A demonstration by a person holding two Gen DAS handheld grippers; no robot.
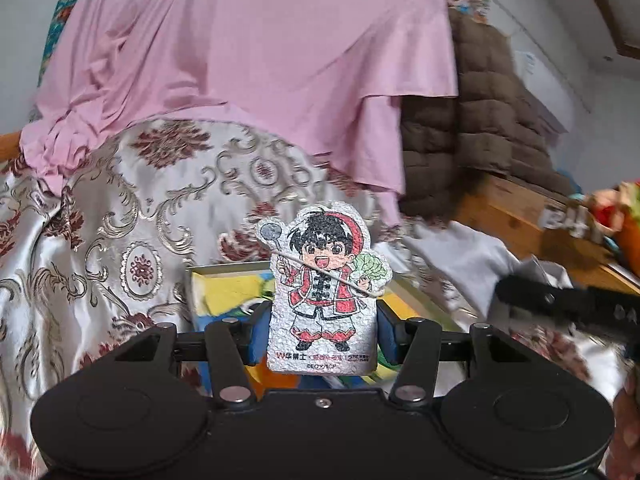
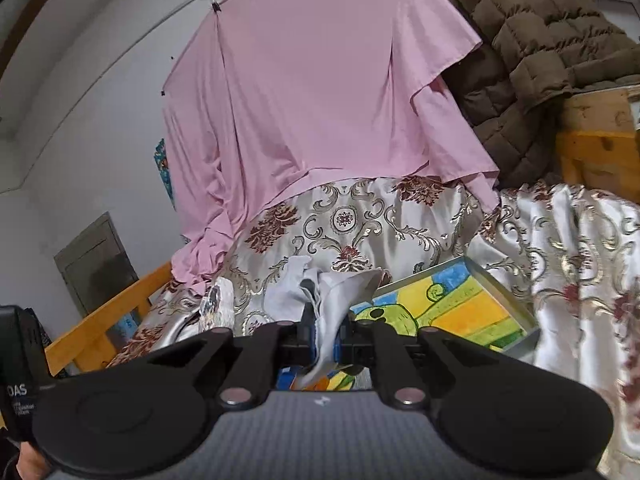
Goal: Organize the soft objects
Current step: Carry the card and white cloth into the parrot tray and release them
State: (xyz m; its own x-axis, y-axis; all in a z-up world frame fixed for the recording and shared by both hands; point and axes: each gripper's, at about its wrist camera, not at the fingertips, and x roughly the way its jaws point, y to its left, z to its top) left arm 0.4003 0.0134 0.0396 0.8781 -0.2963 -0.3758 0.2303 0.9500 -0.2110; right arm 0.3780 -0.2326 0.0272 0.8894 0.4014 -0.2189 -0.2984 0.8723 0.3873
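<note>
In our left tongs (image 1: 322, 336) we hold a flat cartoon sponge (image 1: 322, 292), the blue pads closed on its lower edges so it stands upright at the centre of the left wrist view. Behind it, from about 8 to 4 o'clock, sits the shallow painted tray (image 1: 224, 288), resting on the satin bedspread (image 1: 120, 240). The pink sheet (image 1: 260, 60) hangs at 12 o'clock and the brown quilted jacket (image 1: 480, 128) lies at 2 o'clock.

In our right tongs (image 2: 325, 344), the pads are pinched nearly together on a white cloth (image 2: 340, 300), which rises from the grip and flops toward 12 o'clock. The tray (image 2: 500, 288) lies at 3 o'clock of that grip.

We judge the task to be midway at best: both soft things are lifted, neither is yet set down, and the tray looks empty where we can see into it.

The left view alone shows the sponge's printed face and the right tool at 4 o'clock. The right view alone shows the tray's full yellow and green picture, the sponge edge-on at 9 o'clock, and the wooden rail (image 2: 108, 312) beyond.
</note>
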